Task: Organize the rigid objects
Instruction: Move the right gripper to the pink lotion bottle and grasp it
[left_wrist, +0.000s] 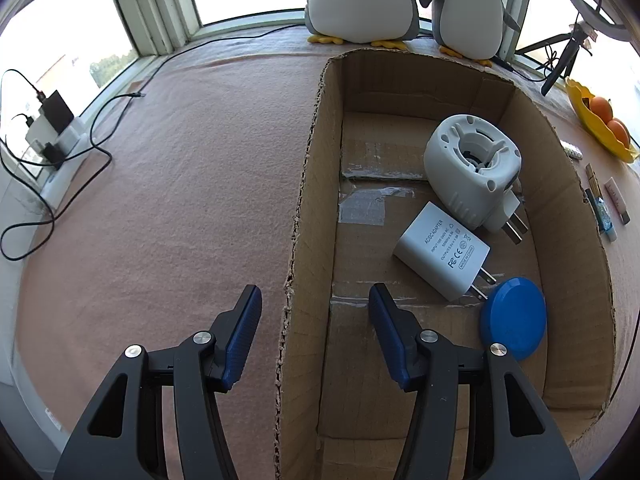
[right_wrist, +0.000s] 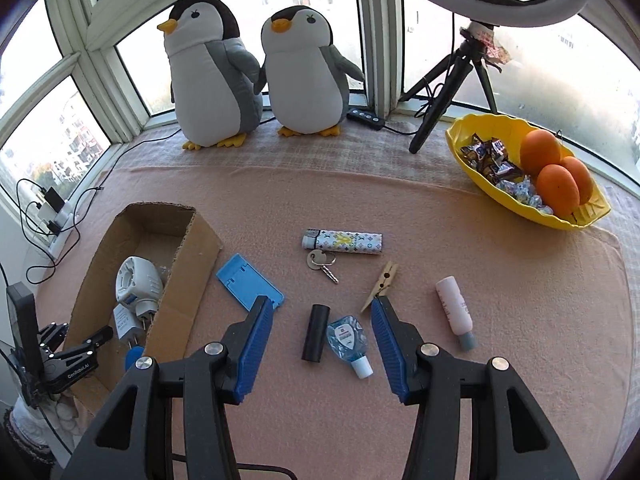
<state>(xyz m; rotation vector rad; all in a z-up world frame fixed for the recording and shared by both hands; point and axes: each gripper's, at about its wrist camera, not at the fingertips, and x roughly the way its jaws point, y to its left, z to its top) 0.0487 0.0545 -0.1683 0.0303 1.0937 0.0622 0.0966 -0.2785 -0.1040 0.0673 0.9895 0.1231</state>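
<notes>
Cardboard box (left_wrist: 320,184) already has the white plug-in unit (left_wrist: 472,168), the AC/DC adapter (left_wrist: 442,258) and a blue disc (left_wrist: 513,318) in it, and my left gripper (left_wrist: 314,304) hangs over its left wall with the jaws wide and nothing in them. My right gripper (right_wrist: 322,312) is spread wide too, over the pink cloth (right_wrist: 500,360), with the black tube (right_wrist: 316,333) and little sanitizer bottle (right_wrist: 348,342) lying between its fingers. Blue card holder (right_wrist: 250,282), patterned lighter (right_wrist: 343,241), key (right_wrist: 322,264), clothespin (right_wrist: 381,284) and pink bottle (right_wrist: 455,312) lie loose on the cloth outside the box.
</notes>
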